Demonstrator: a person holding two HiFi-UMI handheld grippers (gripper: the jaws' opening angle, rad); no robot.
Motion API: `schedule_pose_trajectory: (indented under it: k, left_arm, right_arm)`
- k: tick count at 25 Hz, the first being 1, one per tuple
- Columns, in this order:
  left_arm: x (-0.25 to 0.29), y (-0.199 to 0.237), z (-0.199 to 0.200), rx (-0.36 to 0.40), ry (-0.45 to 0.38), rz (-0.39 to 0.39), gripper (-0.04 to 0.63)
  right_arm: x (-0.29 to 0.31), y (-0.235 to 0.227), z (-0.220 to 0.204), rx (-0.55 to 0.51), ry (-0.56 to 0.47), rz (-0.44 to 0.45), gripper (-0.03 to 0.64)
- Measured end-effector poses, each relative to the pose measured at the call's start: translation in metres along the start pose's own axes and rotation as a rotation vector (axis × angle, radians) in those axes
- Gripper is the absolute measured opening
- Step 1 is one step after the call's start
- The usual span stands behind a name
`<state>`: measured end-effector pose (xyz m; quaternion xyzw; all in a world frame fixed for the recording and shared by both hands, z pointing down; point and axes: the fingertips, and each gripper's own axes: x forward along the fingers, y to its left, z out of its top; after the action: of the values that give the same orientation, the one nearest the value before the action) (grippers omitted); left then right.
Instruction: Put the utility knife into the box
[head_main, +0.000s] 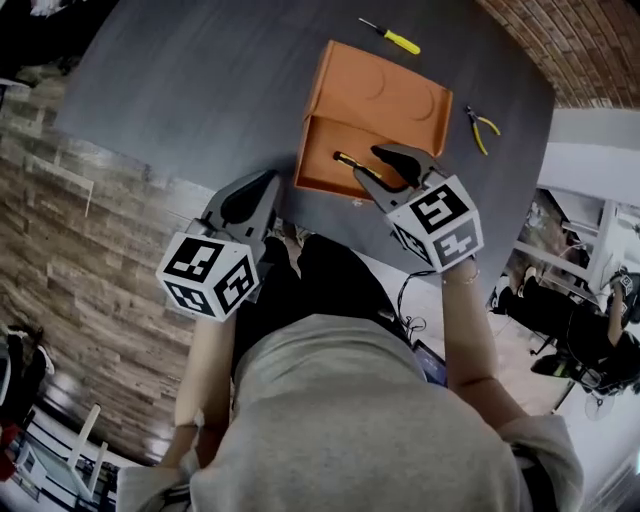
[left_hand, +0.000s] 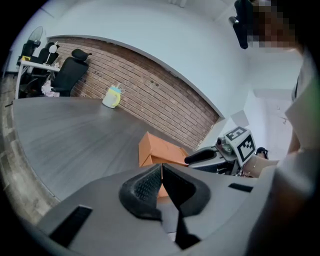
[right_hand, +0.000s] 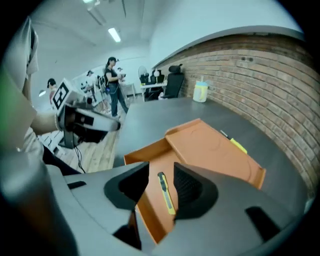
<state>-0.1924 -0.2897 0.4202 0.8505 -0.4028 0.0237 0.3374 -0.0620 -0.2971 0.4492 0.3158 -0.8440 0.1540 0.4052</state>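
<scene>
The orange box (head_main: 325, 150) lies with its lid (head_main: 380, 95) folded back on the dark grey table (head_main: 200, 90). The yellow and black utility knife (head_main: 345, 158) rests on the box floor. In the right gripper view the knife (right_hand: 165, 193) lies in the box (right_hand: 150, 152) below and between the jaws, untouched. My right gripper (head_main: 367, 163) (right_hand: 161, 171) hovers above the box, open and holding nothing. Over the table's near edge, left of the box, my left gripper (head_main: 268, 185) (left_hand: 161, 175) is shut and empty, and its view shows the box (left_hand: 156, 150) ahead.
A yellow-handled screwdriver (head_main: 392, 36) lies beyond the lid and yellow pliers (head_main: 482, 127) to the box's right. A pale cup (left_hand: 112, 96) stands at the table's far side by the brick wall. Office chairs and people are in the room behind.
</scene>
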Motion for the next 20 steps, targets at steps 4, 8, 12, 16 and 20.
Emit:
schedule_pose_trajectory:
  k: [4, 8, 12, 16, 20]
  left_arm:
    - [0.006, -0.02, 0.006, 0.05, 0.02, -0.038, 0.023]
    - [0.01, -0.034, 0.017, 0.08, 0.016, -0.082, 0.023]
    - [0.018, -0.046, 0.033, 0.129, 0.012, -0.111, 0.023]
    - [0.024, -0.056, 0.048, 0.181, 0.001, -0.144, 0.023]
    - [0.03, -0.068, 0.058, 0.229, -0.003, -0.182, 0.023]
  right_arm:
    - [-0.033, 0.0, 0.027, 0.185, -0.247, 0.048, 0.152]
    - [-0.061, -0.004, 0.046, 0.304, -0.442, 0.053, 0.134]
    - [-0.09, -0.015, 0.058, 0.357, -0.576, 0.007, 0.017]
    - [-0.112, -0.012, 0.066, 0.446, -0.704, 0.045, 0.006]
    - [-0.132, -0.011, 0.069, 0.533, -0.816, 0.05, 0.006]
